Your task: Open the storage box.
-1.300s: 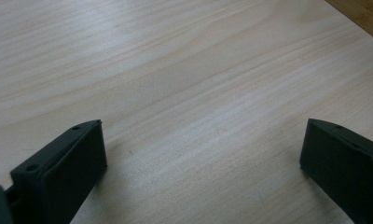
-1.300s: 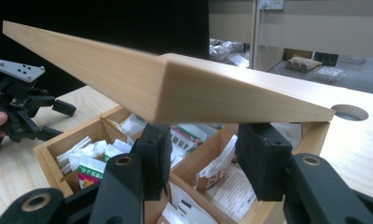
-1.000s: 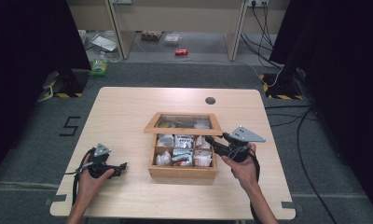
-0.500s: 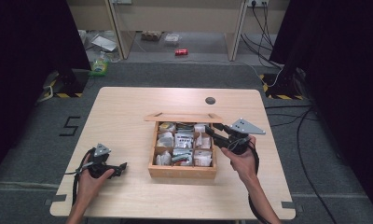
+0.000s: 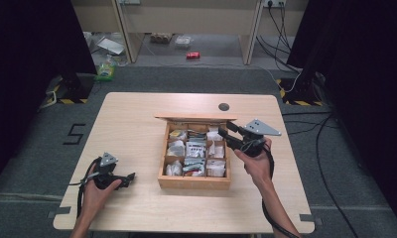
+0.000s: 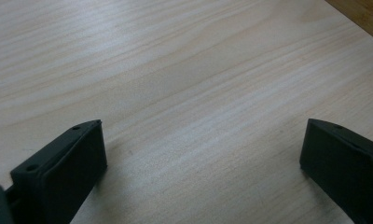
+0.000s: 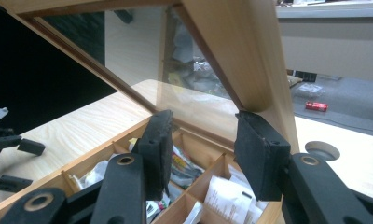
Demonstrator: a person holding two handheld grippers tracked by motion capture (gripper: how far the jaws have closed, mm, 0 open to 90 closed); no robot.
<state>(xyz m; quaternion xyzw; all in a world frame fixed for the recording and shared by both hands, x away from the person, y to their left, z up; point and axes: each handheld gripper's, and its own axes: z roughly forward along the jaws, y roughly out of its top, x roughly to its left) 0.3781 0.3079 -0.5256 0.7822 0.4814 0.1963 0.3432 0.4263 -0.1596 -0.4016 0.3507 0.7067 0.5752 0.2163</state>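
At the wooden compartment box (image 5: pixel 194 156), your right tool (image 7: pixel 204 140) stands half-apart under the glass-paned lid (image 7: pixel 250 56), apparently touching its frame; left tool (image 6: pixel 201 154) apart, idle on tabletop (image 6: pixel 184 70).

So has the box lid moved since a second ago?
Yes. The lid has swung up toward the table's far edge, now near upright against the fixed box.
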